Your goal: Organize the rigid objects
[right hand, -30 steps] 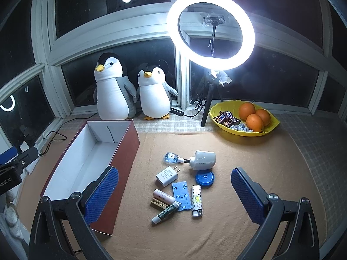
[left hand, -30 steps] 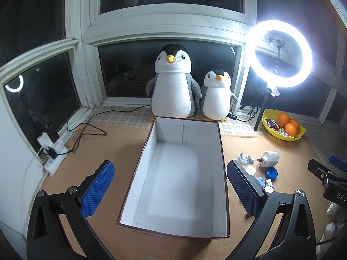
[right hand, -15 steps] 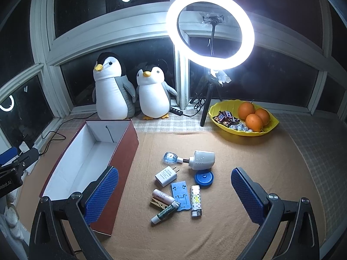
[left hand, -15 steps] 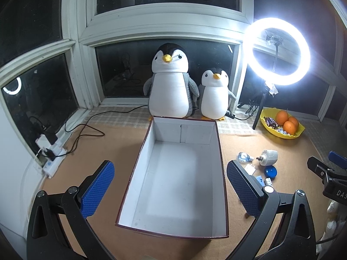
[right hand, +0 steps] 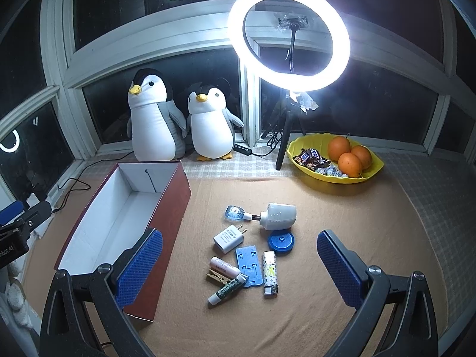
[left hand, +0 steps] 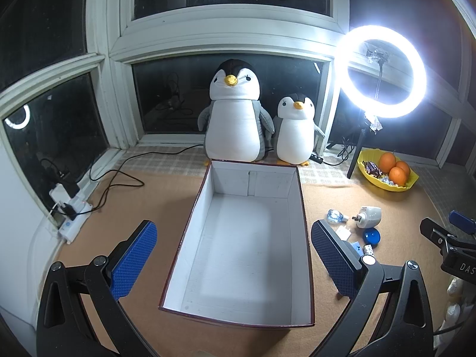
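Note:
An empty red box with a white inside (left hand: 244, 238) (right hand: 98, 226) sits on the tan mat. My left gripper (left hand: 235, 255) hangs open above its near end, holding nothing. Right of the box lies a cluster of small items: a white plug-in device (right hand: 278, 215), a white charger (right hand: 228, 239), a blue round lid (right hand: 281, 241), a blue phone stand (right hand: 249, 263), a patterned lighter (right hand: 270, 272), a pink tube (right hand: 224, 266), a clothespin (right hand: 216, 278) and a green lip balm (right hand: 227, 290). My right gripper (right hand: 239, 264) is open above them, empty.
Two plush penguins (left hand: 235, 113) (left hand: 296, 129) stand behind the box by the window. A lit ring light (right hand: 290, 34) on a tripod and a yellow fruit bowl (right hand: 336, 160) are at the back right. Cables and a power strip (left hand: 73, 211) lie at the left.
Both views have shifted slightly; the left gripper drew back and up a little from the box. Nothing on the mat has moved, and both grippers stay open.

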`<state>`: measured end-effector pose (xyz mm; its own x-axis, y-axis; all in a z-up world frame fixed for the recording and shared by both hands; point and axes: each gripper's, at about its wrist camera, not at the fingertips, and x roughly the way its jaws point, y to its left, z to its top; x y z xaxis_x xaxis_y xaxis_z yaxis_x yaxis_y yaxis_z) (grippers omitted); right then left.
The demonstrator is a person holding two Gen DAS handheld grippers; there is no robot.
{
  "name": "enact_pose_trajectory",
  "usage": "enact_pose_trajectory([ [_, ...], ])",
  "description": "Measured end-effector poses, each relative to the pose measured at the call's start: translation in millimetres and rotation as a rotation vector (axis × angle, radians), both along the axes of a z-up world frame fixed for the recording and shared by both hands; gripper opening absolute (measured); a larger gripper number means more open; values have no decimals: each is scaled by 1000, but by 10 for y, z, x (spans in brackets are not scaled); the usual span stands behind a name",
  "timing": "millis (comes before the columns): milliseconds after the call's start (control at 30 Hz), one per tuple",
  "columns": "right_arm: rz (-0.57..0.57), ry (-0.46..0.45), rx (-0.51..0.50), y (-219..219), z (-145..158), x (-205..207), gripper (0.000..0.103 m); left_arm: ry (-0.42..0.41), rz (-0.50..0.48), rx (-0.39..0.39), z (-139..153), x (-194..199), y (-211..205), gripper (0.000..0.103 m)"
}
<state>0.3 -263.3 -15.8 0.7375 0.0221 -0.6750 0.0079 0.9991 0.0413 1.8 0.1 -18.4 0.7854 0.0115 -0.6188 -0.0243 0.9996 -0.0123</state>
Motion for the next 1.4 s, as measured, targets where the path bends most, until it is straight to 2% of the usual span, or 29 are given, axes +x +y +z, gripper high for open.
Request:
enact_pose_trajectory([
  [867, -4, 19, -6, 6, -67, 8, 103, 18, -7, -2, -55, 34, -6, 103],
  [1133, -14, 45, -7, -46, -158, 55, 103, 57, 14, -1, -215, 109, 91, 103],
  [1400, -43, 75, -10, -168, -274, 83, 103, 151, 88, -10, -554, 223, 446, 102],
])
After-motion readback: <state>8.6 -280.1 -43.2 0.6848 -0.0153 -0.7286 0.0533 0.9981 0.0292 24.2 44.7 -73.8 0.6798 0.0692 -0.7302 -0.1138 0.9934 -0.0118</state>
